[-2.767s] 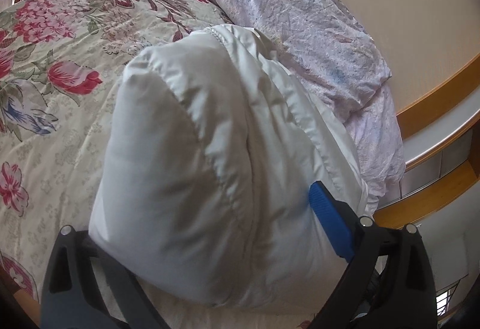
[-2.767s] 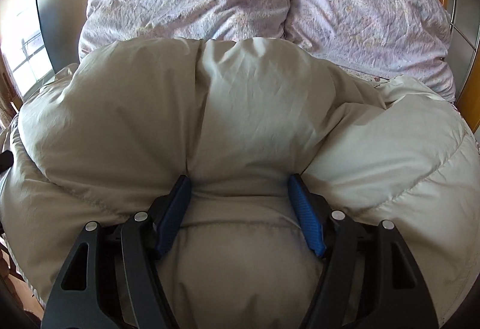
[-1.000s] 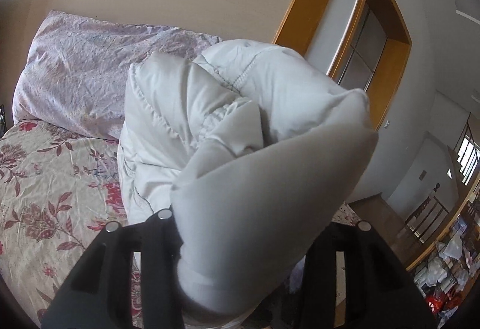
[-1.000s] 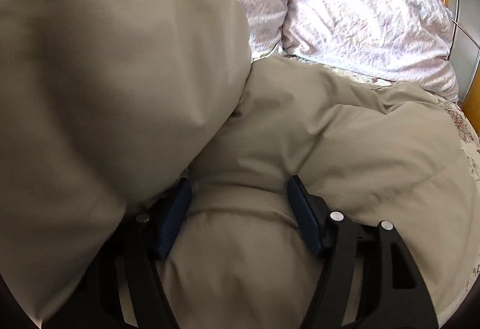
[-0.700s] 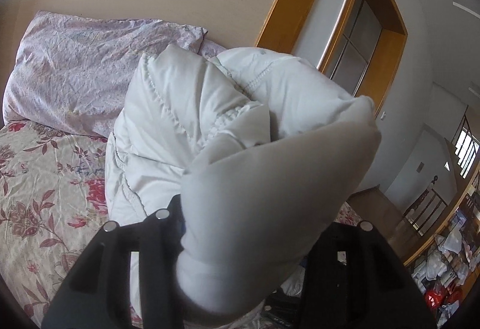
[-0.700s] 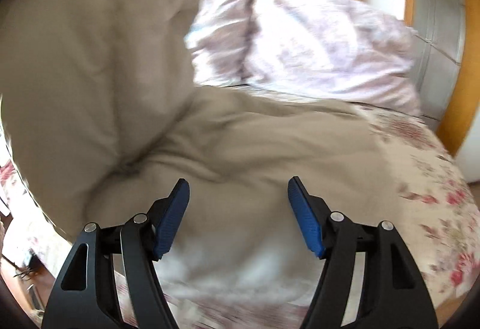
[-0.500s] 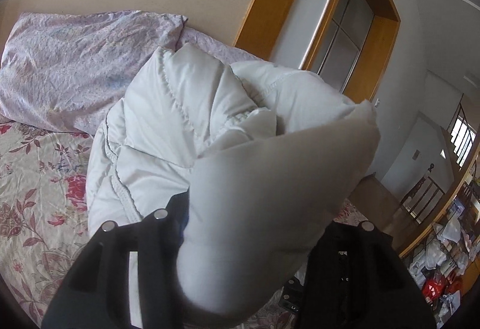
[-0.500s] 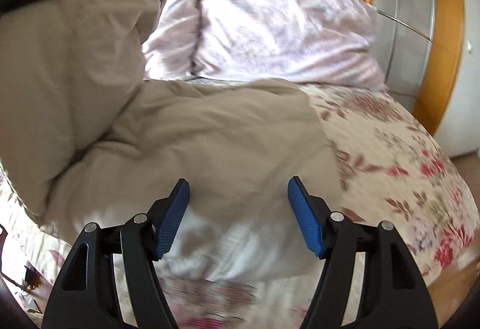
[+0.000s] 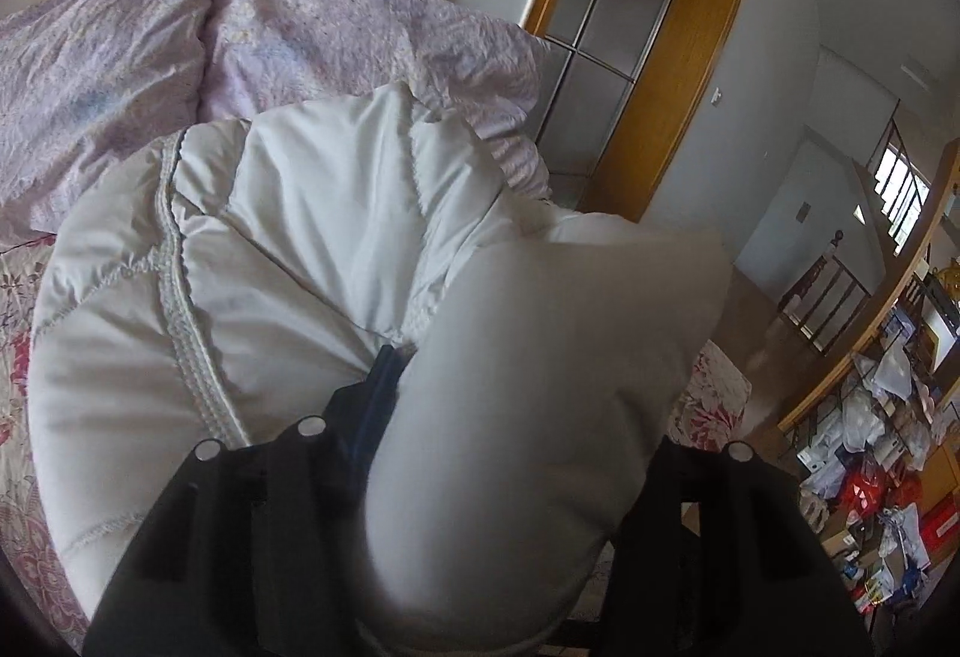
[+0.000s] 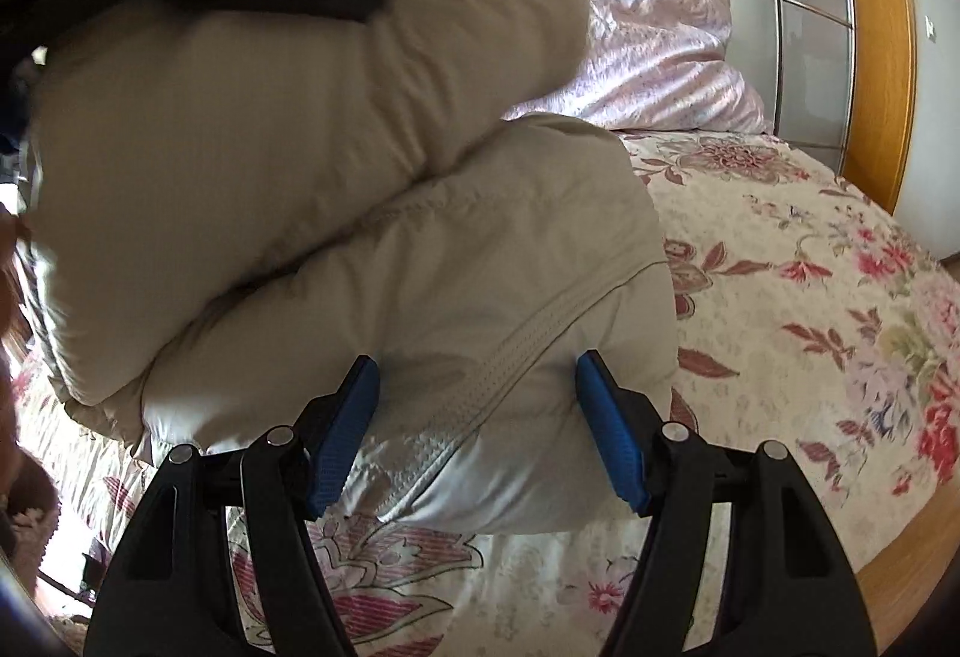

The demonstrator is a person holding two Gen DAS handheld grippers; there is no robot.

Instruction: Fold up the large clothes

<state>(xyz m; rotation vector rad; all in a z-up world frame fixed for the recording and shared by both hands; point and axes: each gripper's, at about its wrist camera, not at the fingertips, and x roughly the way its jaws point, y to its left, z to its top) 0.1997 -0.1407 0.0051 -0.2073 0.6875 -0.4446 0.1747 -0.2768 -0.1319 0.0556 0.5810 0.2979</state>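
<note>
Closest to me, the right gripper (image 10: 477, 420) has its jaws spread wide on either side of the lower, folded edge of the white down jacket (image 10: 420, 297), the blue pads just beside the puffy fabric without pinching it, so I take it as released, there to steady or square that edge on the bed. The zipper (image 10: 510, 363) runs diagonally across that lower layer, which lies on the floral bedspread (image 10: 810, 297). Above it the left gripper (image 9: 510, 417) is clenched on a thick bundle of the same jacket, holding it raised over the lower layer; I judge it is carrying the top half across to lay it down as the next fold, held high so the bulky padding does not drag. Beyond the jacket lie the lilac pillows (image 9: 180, 57) at the head of the bed, and past them the wooden-framed panel (image 9: 630, 27) on the wall.
</note>
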